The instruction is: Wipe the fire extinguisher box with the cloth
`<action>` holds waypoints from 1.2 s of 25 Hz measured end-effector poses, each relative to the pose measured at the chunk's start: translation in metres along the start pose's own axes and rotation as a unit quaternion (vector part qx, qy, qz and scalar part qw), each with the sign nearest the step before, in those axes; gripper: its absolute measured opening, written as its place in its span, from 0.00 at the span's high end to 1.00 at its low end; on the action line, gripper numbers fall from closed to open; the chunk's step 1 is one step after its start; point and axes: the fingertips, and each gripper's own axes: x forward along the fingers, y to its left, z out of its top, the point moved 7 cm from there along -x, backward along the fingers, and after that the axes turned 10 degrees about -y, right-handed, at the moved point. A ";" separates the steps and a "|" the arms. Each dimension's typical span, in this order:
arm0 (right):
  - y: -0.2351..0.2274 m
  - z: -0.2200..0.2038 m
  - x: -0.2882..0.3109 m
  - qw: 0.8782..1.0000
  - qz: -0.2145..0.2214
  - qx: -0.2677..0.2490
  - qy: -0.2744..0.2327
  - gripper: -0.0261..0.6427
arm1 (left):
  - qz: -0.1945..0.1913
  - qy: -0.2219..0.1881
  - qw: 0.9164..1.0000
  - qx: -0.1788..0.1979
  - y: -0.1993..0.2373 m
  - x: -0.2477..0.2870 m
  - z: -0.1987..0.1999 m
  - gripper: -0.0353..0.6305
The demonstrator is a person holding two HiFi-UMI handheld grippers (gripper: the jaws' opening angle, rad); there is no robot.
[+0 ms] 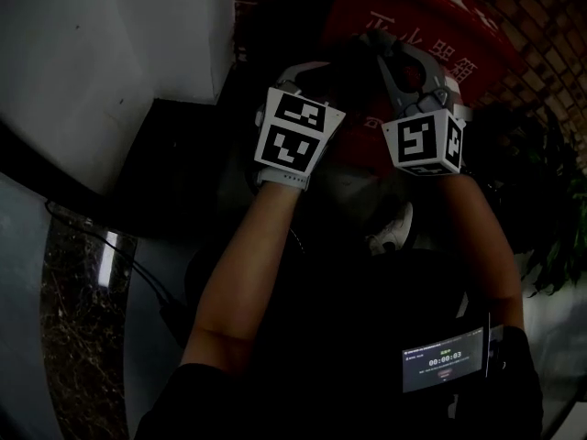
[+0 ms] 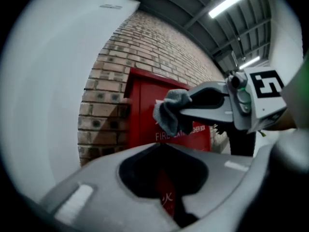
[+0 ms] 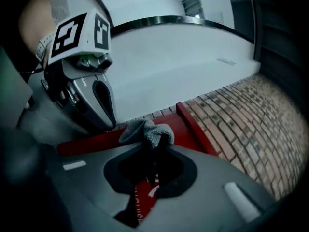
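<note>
The red fire extinguisher box (image 2: 142, 112) stands against a brick wall, with white lettering on its front. A crumpled grey cloth (image 3: 147, 131) is pinched at the tips of my right gripper (image 3: 153, 146), which is shut on it and close in front of the box. From the left gripper view the same cloth (image 2: 170, 111) hangs from the right gripper's jaws before the red door. My left gripper (image 2: 161, 145) is shut with nothing in it, just left of the right one. The head view is dark; both marker cubes (image 1: 295, 136) sit side by side below the box (image 1: 404, 26).
The brick wall (image 2: 145, 47) flanks the box, and a white wall (image 2: 43, 91) lies to its left. A leafy plant (image 1: 546, 200) stands at the right. A black cable (image 1: 138, 273) trails over the floor at the left. A small timer screen (image 1: 445, 365) is on the right forearm.
</note>
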 end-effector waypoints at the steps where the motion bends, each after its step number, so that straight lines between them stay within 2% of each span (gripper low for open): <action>1: -0.007 0.005 0.004 1.000 -0.001 -0.014 0.004 0.91 | -0.004 -0.006 1.000 0.000 0.000 -0.002 0.008 0.94; 7: -0.040 0.028 0.026 0.997 0.009 -0.074 0.023 0.91 | -0.020 -0.033 0.999 0.023 0.005 0.007 0.055 0.94; 11: -0.051 0.032 0.042 0.993 0.030 -0.113 0.031 0.91 | -0.016 -0.066 0.998 0.015 0.011 0.010 0.068 0.94; 20: -0.047 0.030 0.052 0.990 -0.001 -0.132 0.038 0.91 | 0.003 -0.068 0.998 -0.012 0.022 0.009 0.043 0.94; 24: -0.037 0.030 0.052 0.991 0.013 -0.127 0.049 0.91 | 0.014 -0.068 0.997 -0.023 0.027 0.001 0.027 0.94; 28: -0.023 0.022 0.054 0.991 0.035 -0.117 0.062 0.91 | -0.004 -0.086 0.994 -0.073 0.026 -0.005 0.009 0.94; 30: -0.016 0.016 0.054 0.991 0.046 -0.104 0.065 0.91 | -0.002 -0.079 0.994 -0.079 0.027 -0.006 -0.001 0.94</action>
